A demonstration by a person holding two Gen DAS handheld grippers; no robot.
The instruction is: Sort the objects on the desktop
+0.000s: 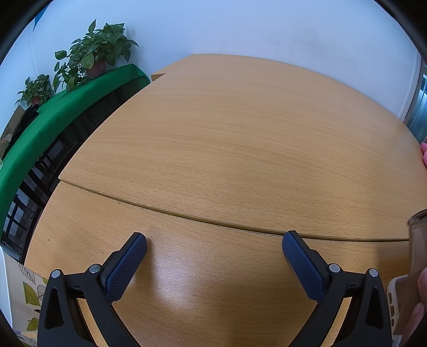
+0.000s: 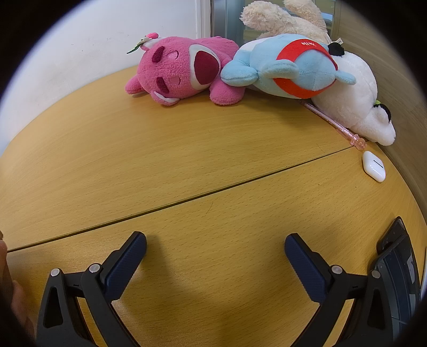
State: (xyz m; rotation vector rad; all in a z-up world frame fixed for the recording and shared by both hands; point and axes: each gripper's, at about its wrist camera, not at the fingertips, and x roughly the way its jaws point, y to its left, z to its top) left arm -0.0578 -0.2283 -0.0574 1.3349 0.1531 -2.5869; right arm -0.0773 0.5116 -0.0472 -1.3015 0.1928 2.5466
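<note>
Left gripper (image 1: 214, 241) wide open, nothing between the fingers, bare wooden desk (image 1: 226, 133) ahead; potted plants (image 1: 98, 53) on a green-covered ledge, upper left. Right gripper (image 2: 215, 243) also wide open and holding nothing. In the right wrist view, upper centre to upper right: pink plush (image 2: 184, 70), blue plush (image 2: 291, 72) leaning on it, white plush (image 2: 357, 98), cream plush (image 2: 283, 18) behind. Pink pen (image 2: 336, 124) just beside the white plush; white earbud case (image 2: 374, 166) at right edge, near the pen tip.

Potted plants (image 1: 98, 53) on green-covered ledge (image 1: 66, 106) w/ white wall (image 1: 240, 26) behind.
</note>
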